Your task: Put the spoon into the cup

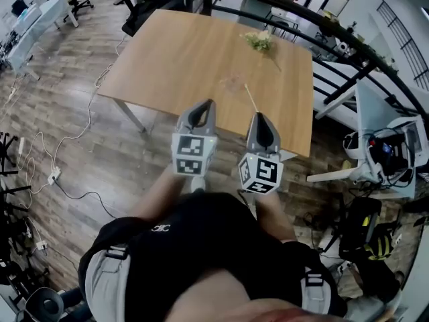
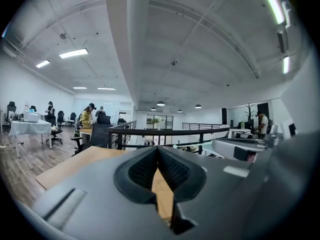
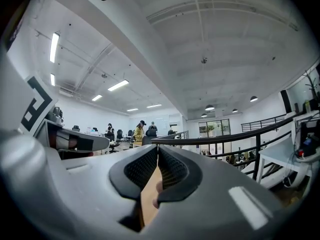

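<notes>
— Where is the spoon?
— The spoon (image 1: 251,98) lies bare on the wooden worktop (image 1: 174,52), in its near right part. A faint clear cup (image 1: 232,82) stands just to its left, slightly farther off.
— What else is around?
— Flowers (image 1: 259,40) lie towards the far right corner, with a black railing (image 1: 315,31) curving behind. A black chair (image 1: 153,2) stands at the far edge, and cables (image 1: 67,139) trail over the floor (image 1: 47,79) at left.
— And the tongs?
— The left tongs (image 1: 206,104) and right tongs (image 1: 260,117) are both clenched, pads pressed tip to tip, side by side by the near edge and apart from the spoon.
</notes>
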